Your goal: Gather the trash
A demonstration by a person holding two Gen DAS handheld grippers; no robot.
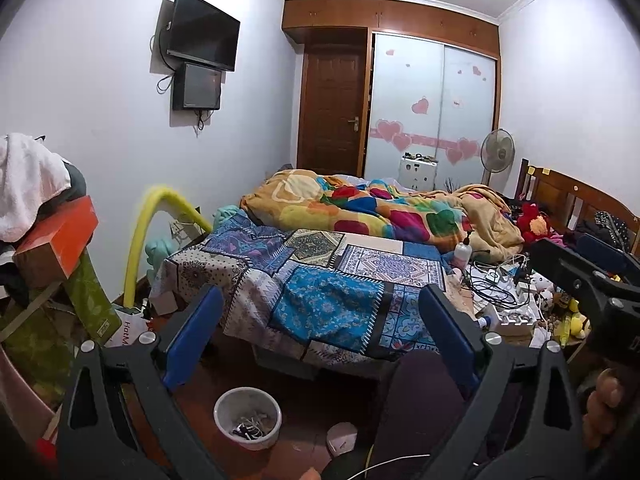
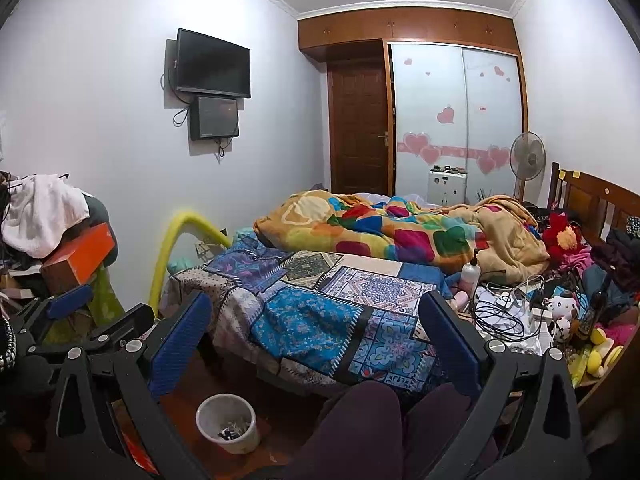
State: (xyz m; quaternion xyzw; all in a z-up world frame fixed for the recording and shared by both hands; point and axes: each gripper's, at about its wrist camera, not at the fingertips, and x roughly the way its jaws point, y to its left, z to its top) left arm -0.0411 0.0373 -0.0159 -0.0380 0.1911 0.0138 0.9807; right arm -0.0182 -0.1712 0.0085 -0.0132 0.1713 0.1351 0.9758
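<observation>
While both grippers hang in the air with nothing between their fingers, the room spreads out ahead: a bed [image 2: 320, 312] under a patchwork cover, a bright quilt [image 2: 392, 232] heaped behind it, and a tangle of cables [image 2: 504, 312] and soft toys at its right end. On the floor by the foot of the bed stands a small white bin [image 1: 247, 418], holding a few scraps of paper and something dark. Just to its right lies a pale round thing [image 1: 342, 438], perhaps a lid or a cup; I cannot tell which.

The left gripper [image 1: 320, 328] stands wide, its blue pads well apart and empty. The right gripper [image 2: 316, 332] is spread the same way, also empty.

The scraps look light, soft and crushable, so I'd pinch one by a raised fold. The bin seems thin plastic, light and a bit slippery; its rim looks like the best hold.
</observation>
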